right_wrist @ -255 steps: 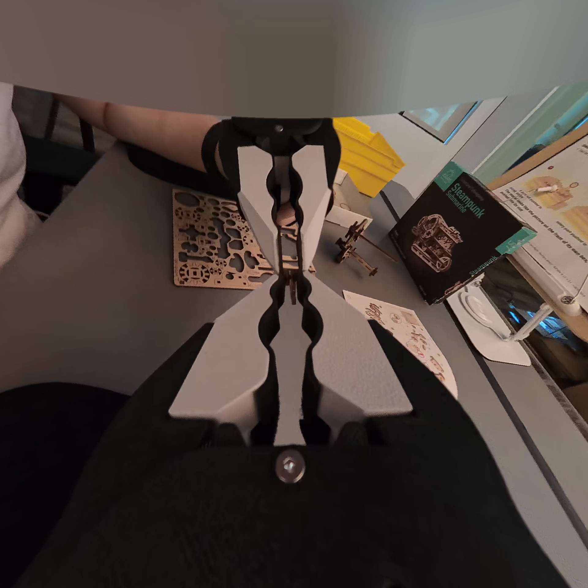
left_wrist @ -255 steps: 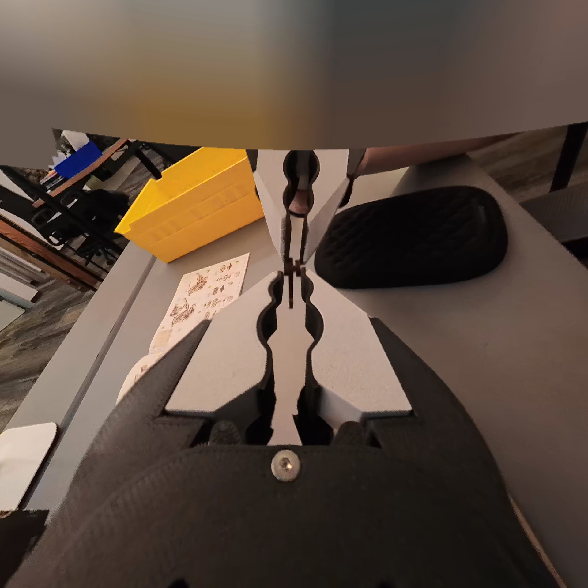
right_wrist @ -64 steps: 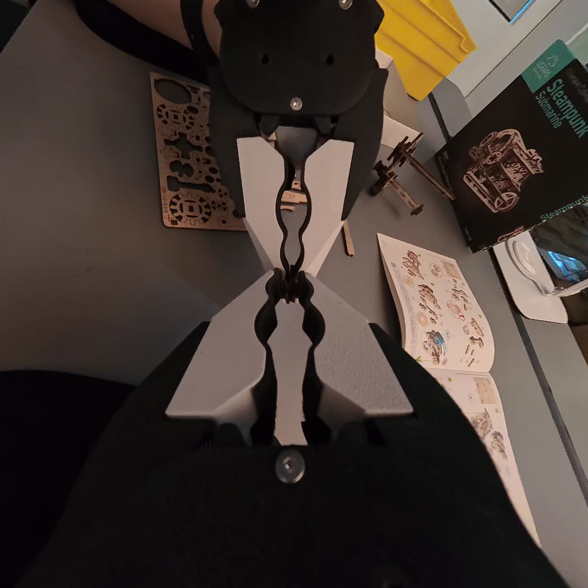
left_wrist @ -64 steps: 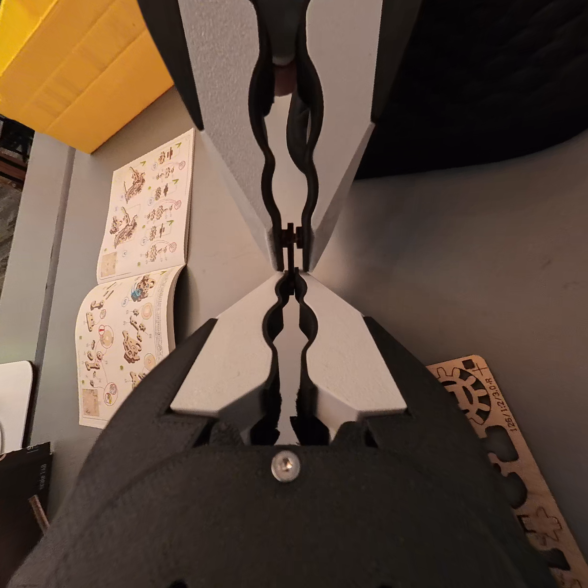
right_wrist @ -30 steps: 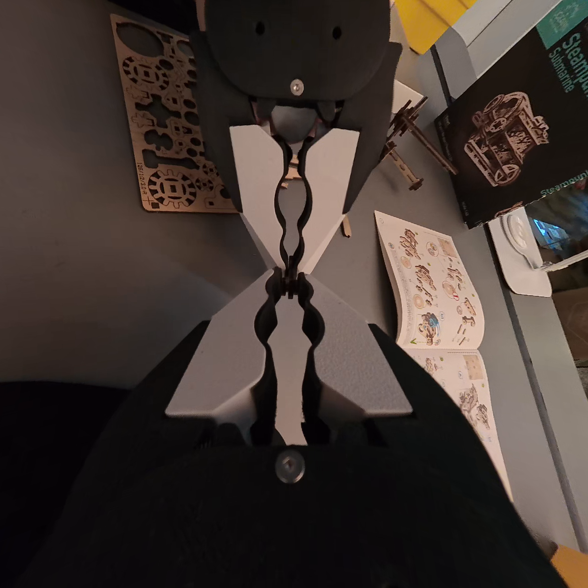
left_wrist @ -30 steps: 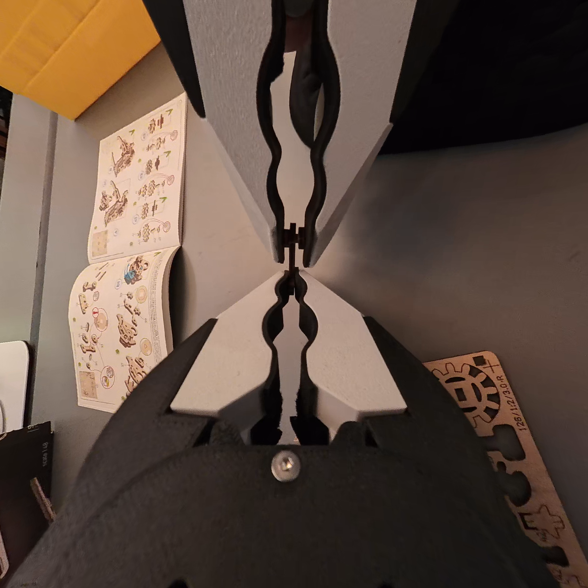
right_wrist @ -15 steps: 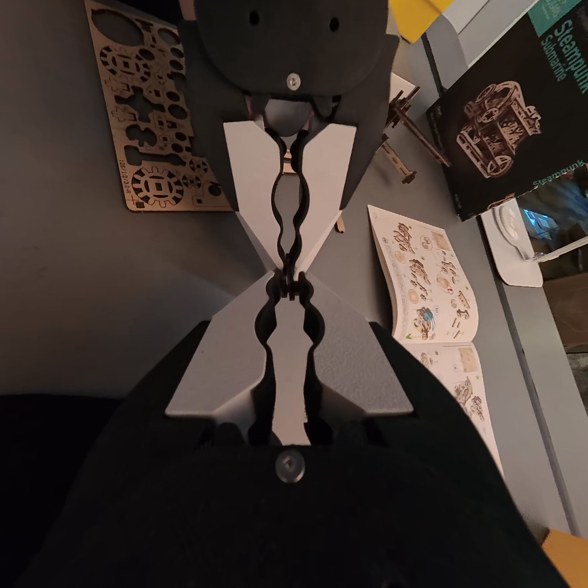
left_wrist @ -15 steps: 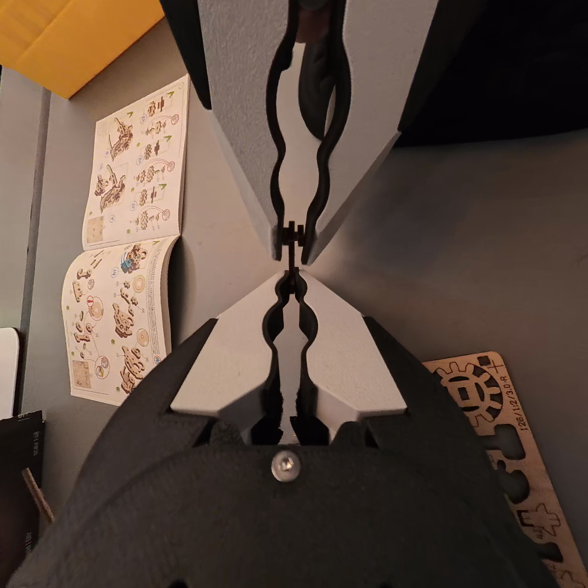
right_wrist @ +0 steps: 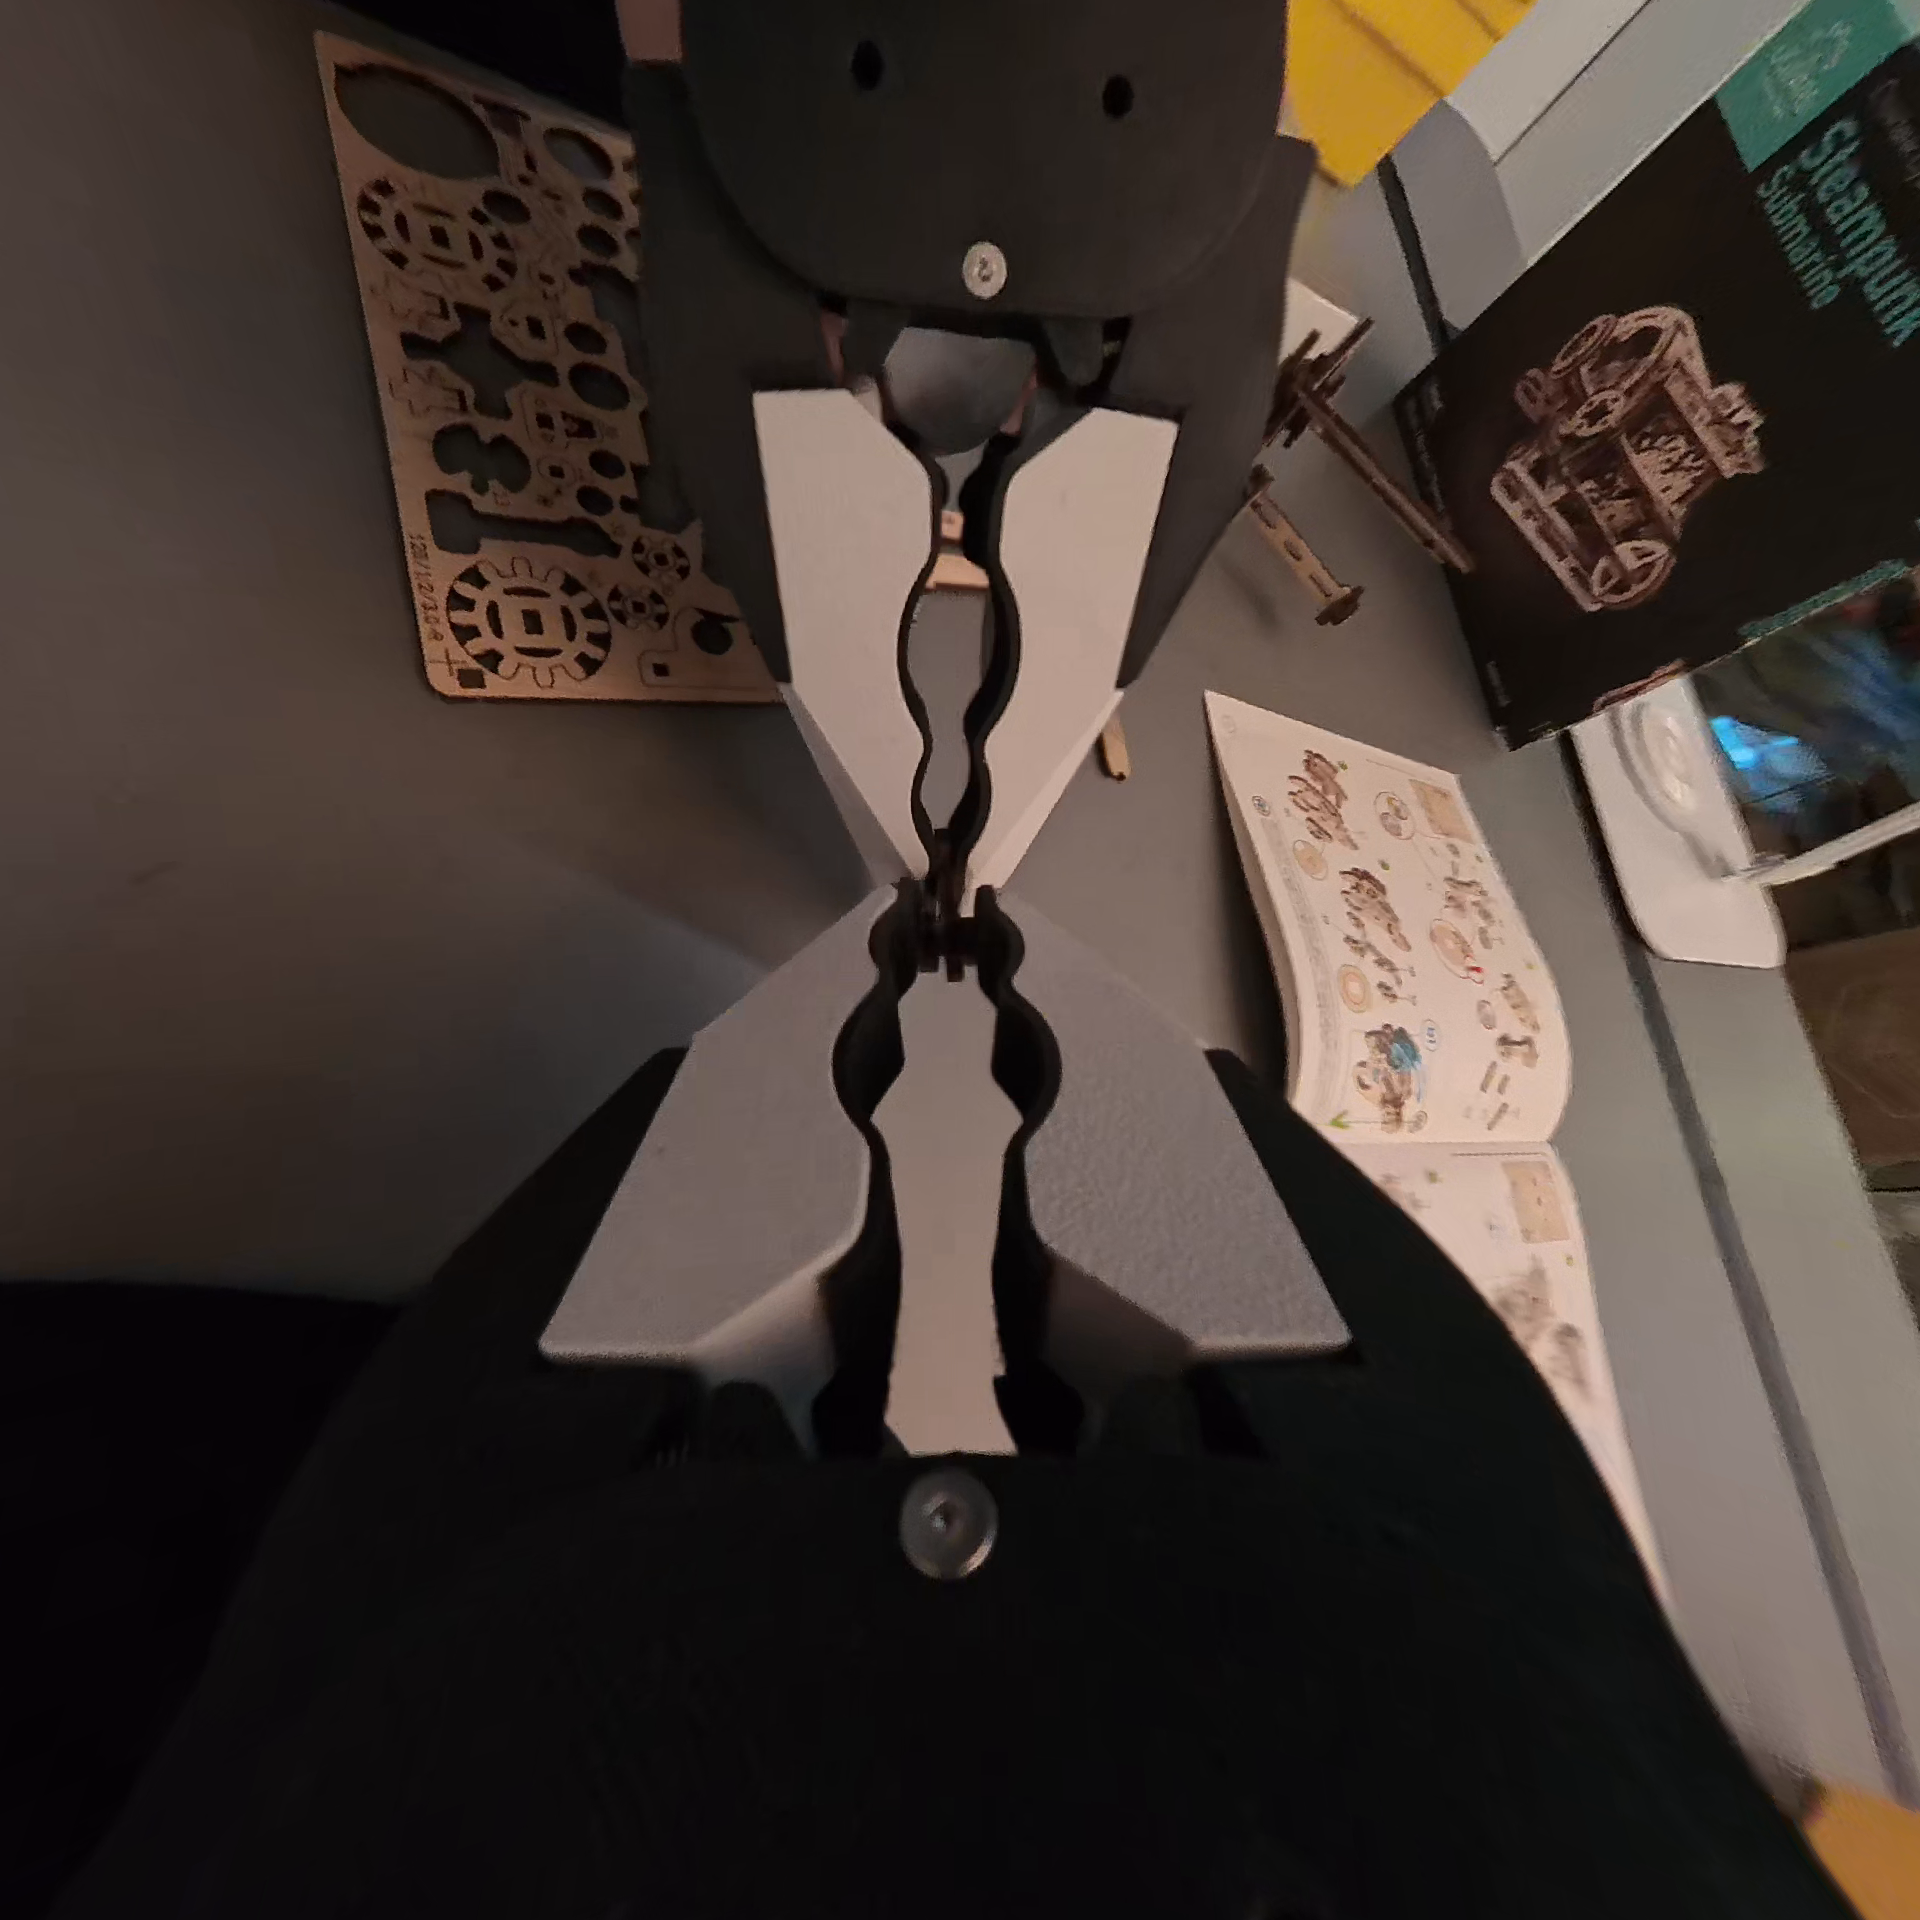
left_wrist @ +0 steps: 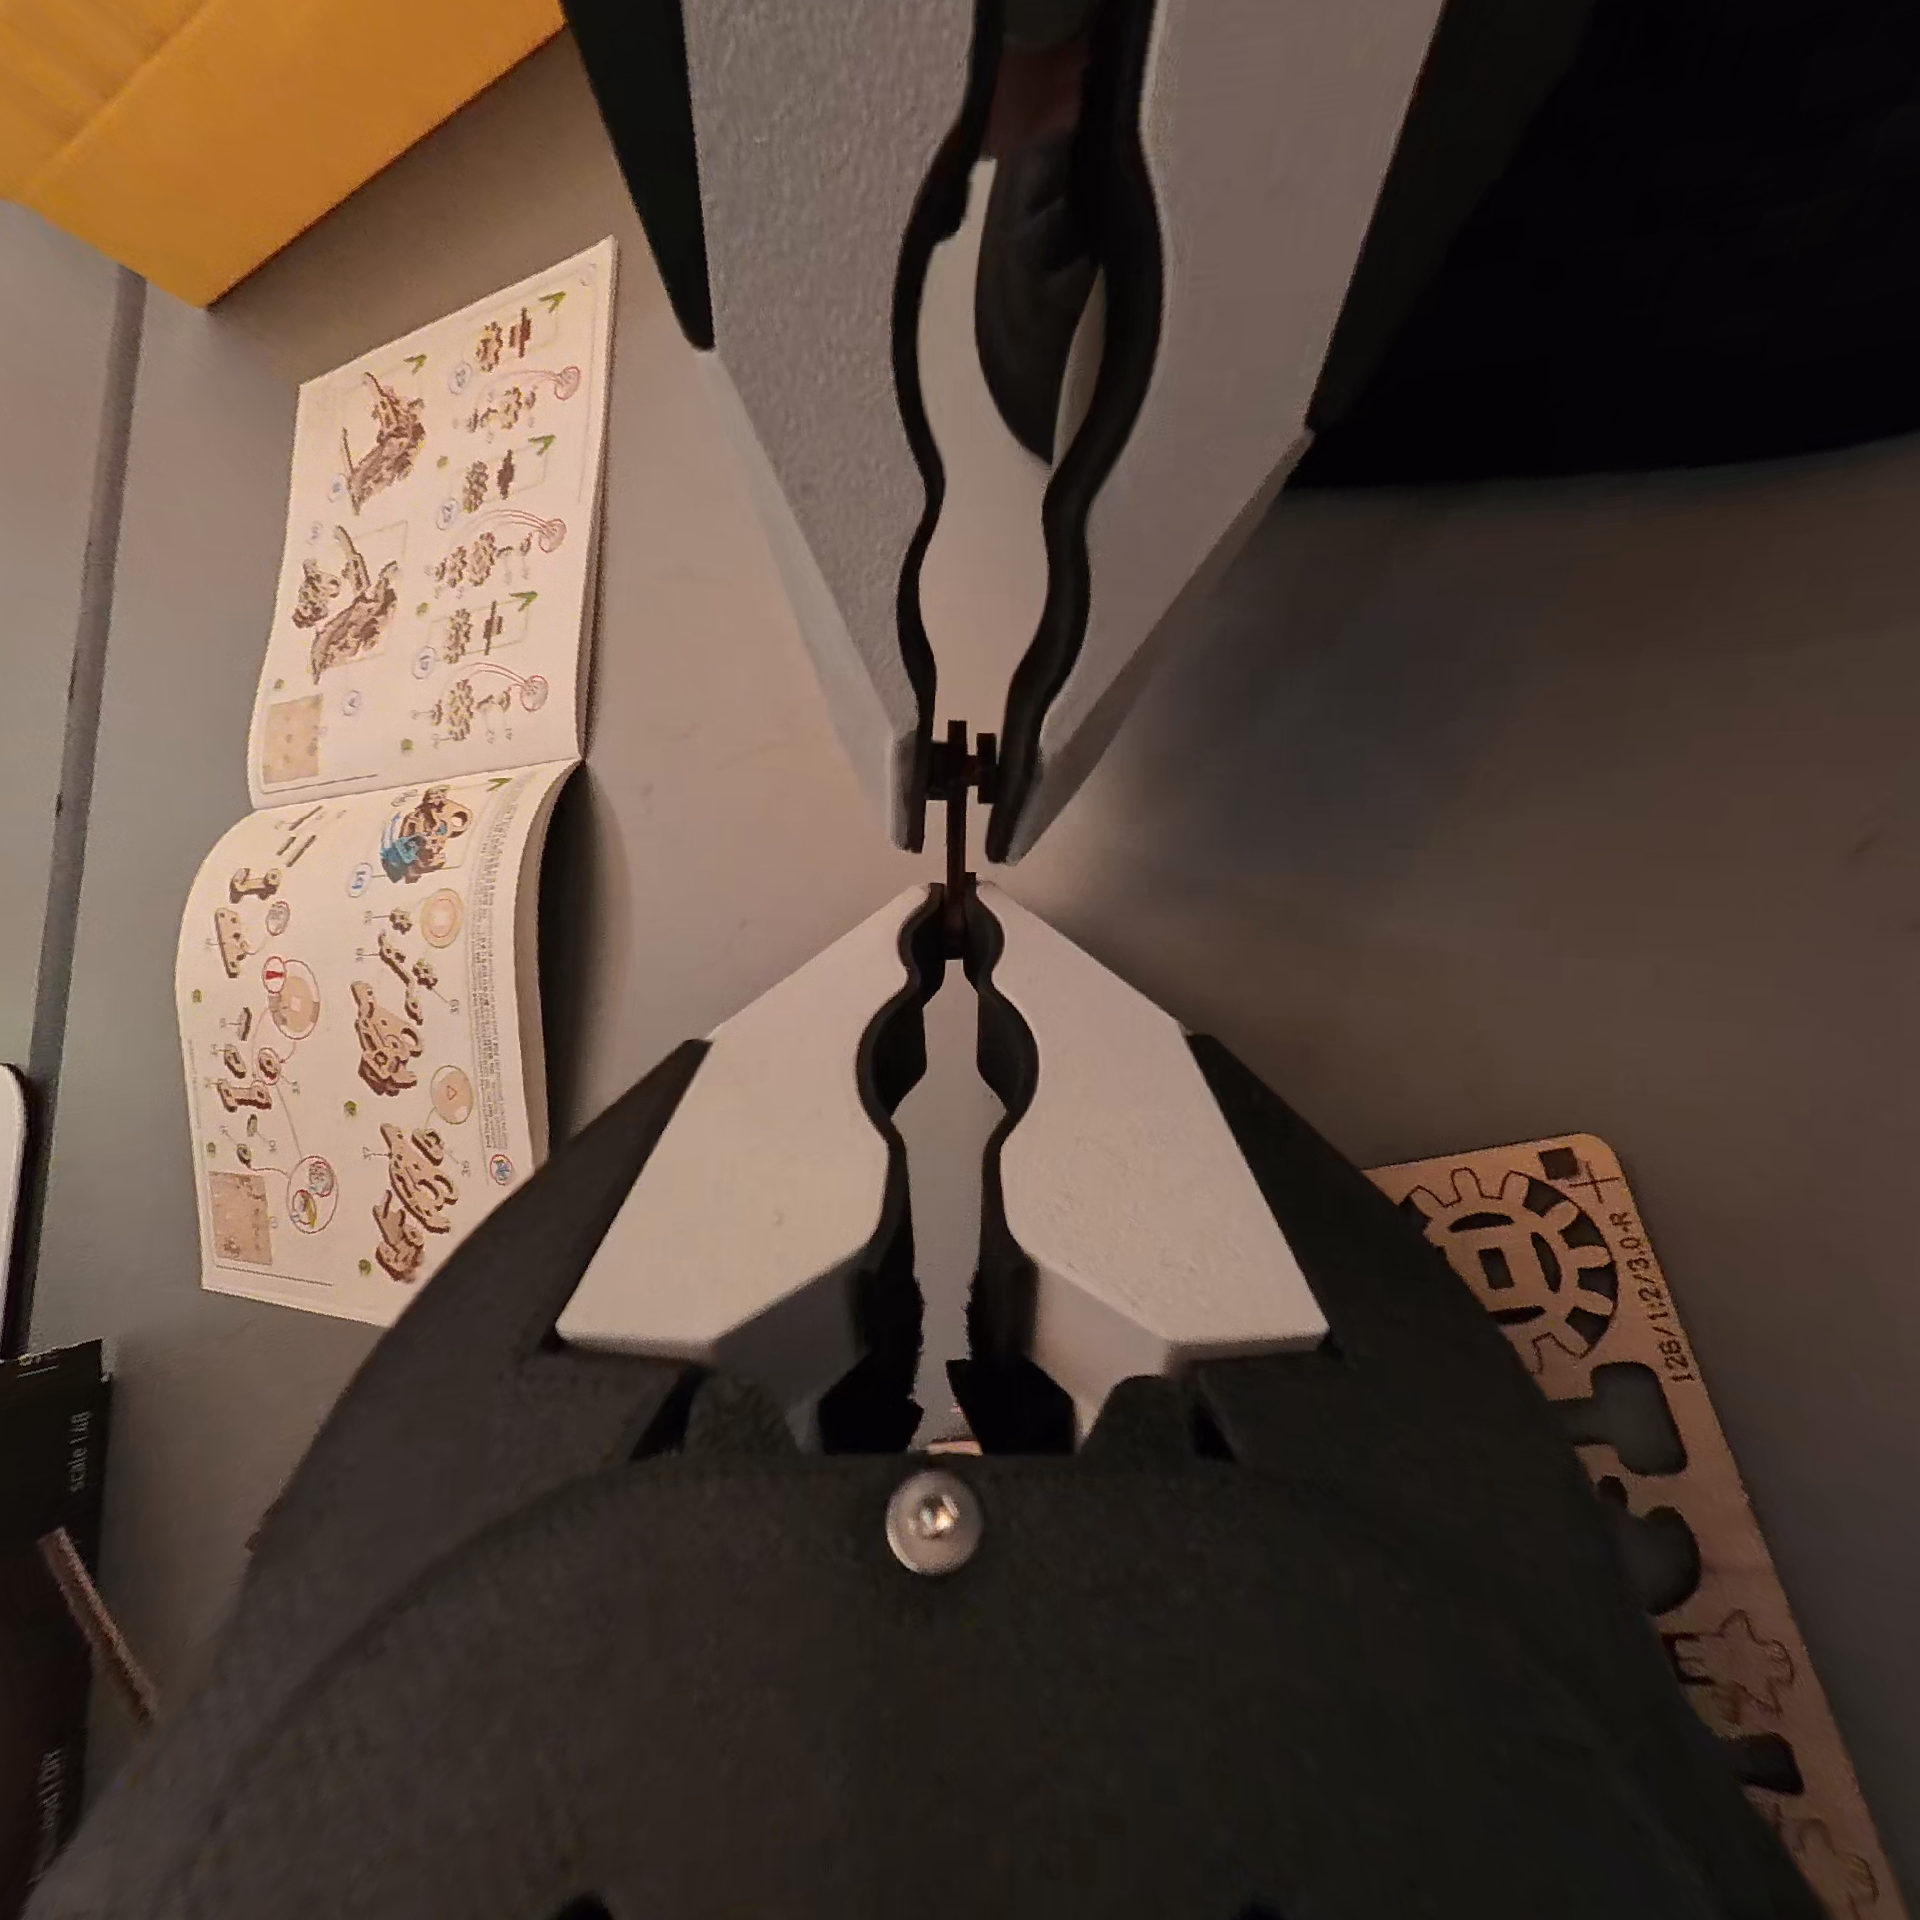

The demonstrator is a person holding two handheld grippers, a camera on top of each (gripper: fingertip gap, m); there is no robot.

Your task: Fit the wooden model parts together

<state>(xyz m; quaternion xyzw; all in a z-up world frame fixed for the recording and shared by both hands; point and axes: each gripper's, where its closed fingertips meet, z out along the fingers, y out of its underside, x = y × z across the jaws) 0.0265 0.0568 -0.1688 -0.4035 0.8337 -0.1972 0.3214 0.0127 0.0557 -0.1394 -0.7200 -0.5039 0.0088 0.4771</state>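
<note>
Above the desk (left_wrist: 1455,790), the two tools are held tip to tip. The left tool (left_wrist: 954,914) is closed on a thin dark wooden strip (left_wrist: 953,868); the right tool (right_wrist: 943,940) is pinched shut on a small cross-shaped wooden part (right_wrist: 940,935). In the left wrist view the strip is seen to run into the cross-shaped part, so the joint is judged partly seated. For a clean fit, the strip should be kept in line with the slot and pressed straight in, without twist, since thin wood may snap.

The punched wooden sheet (right_wrist: 509,416), a half-built wooden assembly (right_wrist: 1340,488) and the black box (right_wrist: 1662,416) are shown clearly only in the right wrist view. Only the left wrist view shows the yellow bin (left_wrist: 239,135). The open booklet (left_wrist: 395,790) is visible in both.
</note>
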